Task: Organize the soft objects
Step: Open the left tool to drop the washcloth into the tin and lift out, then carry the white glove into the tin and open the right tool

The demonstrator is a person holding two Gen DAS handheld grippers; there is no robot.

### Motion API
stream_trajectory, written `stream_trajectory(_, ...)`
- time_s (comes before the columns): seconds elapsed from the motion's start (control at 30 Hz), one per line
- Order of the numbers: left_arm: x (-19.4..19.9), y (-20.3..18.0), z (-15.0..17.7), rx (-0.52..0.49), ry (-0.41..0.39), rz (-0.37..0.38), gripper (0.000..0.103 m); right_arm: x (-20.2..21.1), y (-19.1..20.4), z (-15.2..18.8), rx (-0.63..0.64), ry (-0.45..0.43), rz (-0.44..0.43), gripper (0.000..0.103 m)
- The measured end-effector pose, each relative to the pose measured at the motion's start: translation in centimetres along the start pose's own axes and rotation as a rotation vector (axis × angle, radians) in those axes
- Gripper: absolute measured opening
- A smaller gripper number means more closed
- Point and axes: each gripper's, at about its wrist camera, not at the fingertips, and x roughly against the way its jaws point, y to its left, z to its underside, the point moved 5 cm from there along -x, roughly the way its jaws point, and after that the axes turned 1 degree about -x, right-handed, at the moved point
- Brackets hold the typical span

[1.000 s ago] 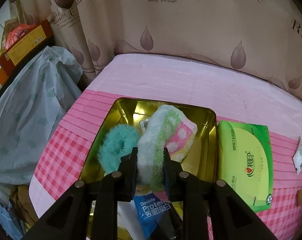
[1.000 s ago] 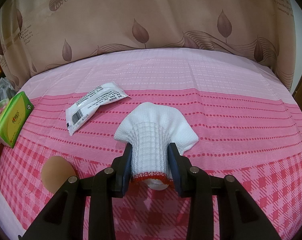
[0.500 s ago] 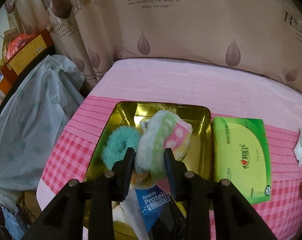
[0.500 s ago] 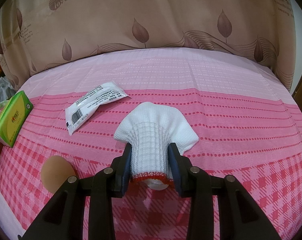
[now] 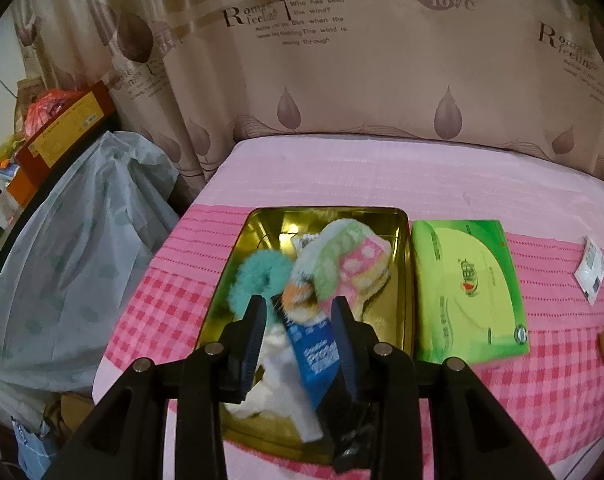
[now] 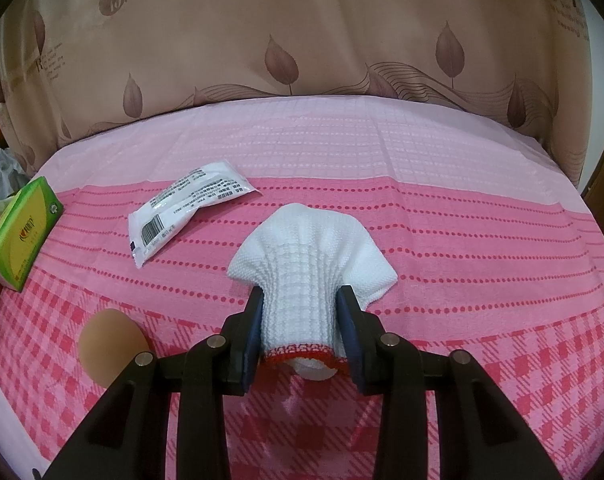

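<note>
A gold metal tray (image 5: 325, 211) on the pink cloth holds a fuzzy green, pink and orange sock (image 5: 333, 256), a teal fluffy scrunchie (image 5: 258, 276), a blue packet (image 5: 315, 352) and something white. My left gripper (image 5: 298, 308) hovers over the tray's near half. Its jaws are opening and the sock lies free beyond the fingertips, with nothing pressed between the pads. In the right wrist view my right gripper (image 6: 300, 300) is shut on the cuff end of a white knitted glove with a red hem (image 6: 313, 244), which rests on the cloth.
A green tissue pack (image 5: 465, 288) lies right beside the tray, also seen as the tissue pack (image 6: 22, 232). A white barcoded sachet (image 6: 182, 208) and a tan round pad (image 6: 110, 344) lie on the cloth. A leaf-print curtain hangs behind; a grey plastic bag (image 5: 82, 264) sits off the left edge.
My left gripper let go of the fuzzy sock, which now lies in the tray, and drew back and up. The right gripper and glove have not moved.
</note>
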Motion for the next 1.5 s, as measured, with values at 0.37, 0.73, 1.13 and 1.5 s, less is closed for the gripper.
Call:
stream_trajectory(0.37, 1.7, 3.3, 3.7, 0.012, -0.023, -0.089, 0.035, -0.1, 0.3, 0.1, 0.022, 0.007, 0.027, 0.037)
stream_trajectory(0.73, 1.2, 6.2, 7.0, 0.063, -0.011, -0.125, 0.039, 0.0, 0.3, 0.3, 0.031, 0.003, 0.045, 0.036)
stream_trajectory(1.13, 1.0, 7.2, 7.3, 0.107, -0.028, -0.118, 0.043, 0.0, 0.6, 0.2, 0.048, 0.005, 0.072, 0.034)
stream_trajectory(1.5, 0.9, 7.5, 7.4, 0.124, -0.025, -0.102, 0.044, 0.6, 0.4, 0.0, 0.045, 0.001, 0.074, 0.024)
